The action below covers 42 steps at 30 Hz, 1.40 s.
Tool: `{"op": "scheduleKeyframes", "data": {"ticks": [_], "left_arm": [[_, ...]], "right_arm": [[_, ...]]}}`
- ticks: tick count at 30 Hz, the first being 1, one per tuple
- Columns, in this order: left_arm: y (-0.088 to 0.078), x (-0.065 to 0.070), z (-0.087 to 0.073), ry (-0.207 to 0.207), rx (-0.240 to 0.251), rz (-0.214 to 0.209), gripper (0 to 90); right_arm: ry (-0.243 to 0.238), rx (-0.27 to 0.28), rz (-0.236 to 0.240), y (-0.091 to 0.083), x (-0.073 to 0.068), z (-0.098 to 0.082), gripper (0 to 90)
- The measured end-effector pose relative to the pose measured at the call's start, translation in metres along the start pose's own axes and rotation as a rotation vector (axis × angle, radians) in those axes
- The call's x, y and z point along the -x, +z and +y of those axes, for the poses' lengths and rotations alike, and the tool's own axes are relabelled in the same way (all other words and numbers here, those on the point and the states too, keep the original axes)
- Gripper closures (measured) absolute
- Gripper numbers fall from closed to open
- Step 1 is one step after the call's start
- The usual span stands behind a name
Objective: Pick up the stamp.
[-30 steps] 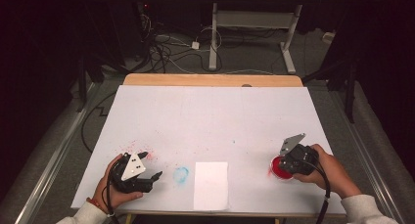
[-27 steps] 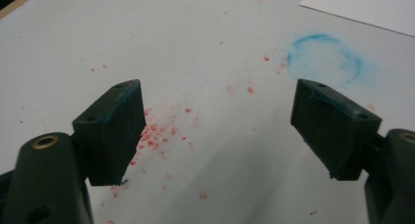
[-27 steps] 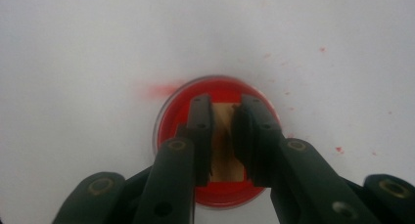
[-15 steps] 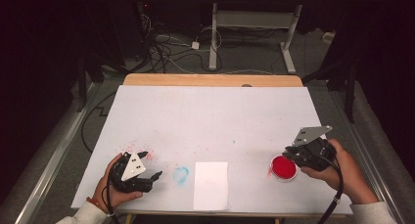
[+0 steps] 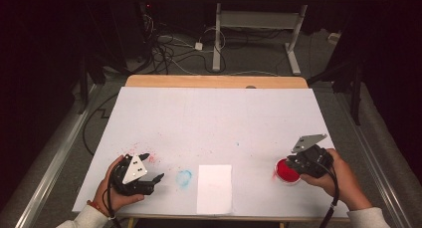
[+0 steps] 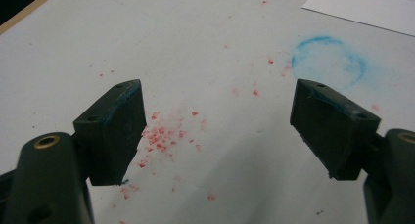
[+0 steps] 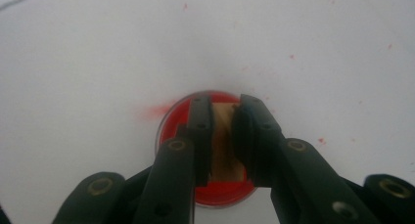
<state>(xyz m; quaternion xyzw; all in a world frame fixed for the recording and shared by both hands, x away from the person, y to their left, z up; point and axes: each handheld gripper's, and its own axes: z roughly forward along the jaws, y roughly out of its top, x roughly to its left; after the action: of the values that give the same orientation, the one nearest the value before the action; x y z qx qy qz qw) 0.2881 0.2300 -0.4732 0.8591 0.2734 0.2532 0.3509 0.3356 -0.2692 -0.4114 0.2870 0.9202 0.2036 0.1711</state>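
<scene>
Right gripper view looks down on a small wooden stamp (image 7: 222,143) clamped between the right tool (image 7: 225,136), its base over the round red ink pad (image 7: 215,194). High view places that pad (image 5: 287,170) near the worktop's (image 5: 214,123) front right edge, with a white paper sheet (image 5: 214,188) lying front centre, well apart and apparently unmarked. Inking seems in hand; pressing the stamp onto the sheet looks left to do. A blue ring mark (image 6: 328,57) and red specks (image 6: 161,136) stain the worktop by the left tool (image 6: 220,131), which gapes wide and empty.
</scene>
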Motion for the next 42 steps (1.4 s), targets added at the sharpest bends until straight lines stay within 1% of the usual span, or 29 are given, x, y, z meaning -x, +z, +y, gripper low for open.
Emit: {"op": "scheduleKeyframes", "data": {"ticks": [1,2,4,5,6,8,9,12,13,15,19,26,28,35,37,39,42], "left_arm": [[0.000,0.000,0.000,0.001,-0.001,0.001,20.3],[0.000,0.000,0.000,0.001,0.000,-0.001,20.3],[0.000,0.000,0.000,0.004,-0.002,-0.005,20.4],[0.001,0.000,0.000,0.005,-0.004,-0.005,20.4],[0.001,0.000,0.000,0.005,-0.005,-0.007,20.4],[0.001,0.000,0.000,0.005,-0.006,-0.009,20.4],[0.001,0.000,0.000,0.006,-0.007,-0.009,20.4],[0.001,0.000,0.000,0.009,-0.008,-0.009,20.4],[0.001,0.000,-0.001,0.008,-0.008,-0.009,20.4],[0.001,0.001,-0.001,0.008,-0.009,-0.009,20.6],[0.000,0.001,-0.001,0.011,-0.009,-0.009,20.6],[-0.001,0.001,-0.001,0.010,-0.003,-0.006,20.9],[-0.001,0.000,-0.002,0.010,-0.003,-0.005,20.9],[0.001,-0.003,-0.004,0.001,-0.005,-0.016,21.3],[0.002,-0.004,-0.004,0.006,0.001,-0.013,21.4],[0.003,-0.005,-0.004,0.006,-0.003,-0.014,21.3],[0.003,-0.005,-0.004,0.007,-0.007,-0.016,21.5]], "right_arm": [[0.014,-0.016,0.013,0.007,0.001,-0.003,76.6],[0.019,-0.027,0.022,0.010,0.002,-0.005,76.6],[0.024,-0.037,0.025,0.013,0.001,-0.006,76.6],[0.033,-0.044,0.036,0.016,0.001,-0.008,76.6],[0.043,-0.038,0.039,0.020,0.001,-0.010,76.6],[0.049,-0.030,0.042,0.021,0.002,-0.010,76.6],[0.077,-0.021,0.048,0.023,0.002,-0.012,76.7],[0.089,-0.012,0.041,0.024,0.001,-0.014,76.7],[0.101,0.005,0.040,0.025,0.000,-0.018,76.7],[0.113,0.020,0.044,0.025,0.001,-0.020,76.7],[0.120,0.037,0.041,0.026,0.000,-0.023,76.7],[0.121,0.044,0.029,0.027,-0.002,-0.024,76.7],[0.125,0.051,0.032,0.027,-0.001,-0.025,76.7],[0.129,0.053,0.045,0.028,0.000,-0.025,76.7],[0.131,0.060,0.053,0.028,0.001,-0.026,76.7],[0.131,0.061,0.056,0.028,0.002,-0.026,76.7],[0.124,0.059,0.049,0.028,0.001,-0.026,76.7]]}}
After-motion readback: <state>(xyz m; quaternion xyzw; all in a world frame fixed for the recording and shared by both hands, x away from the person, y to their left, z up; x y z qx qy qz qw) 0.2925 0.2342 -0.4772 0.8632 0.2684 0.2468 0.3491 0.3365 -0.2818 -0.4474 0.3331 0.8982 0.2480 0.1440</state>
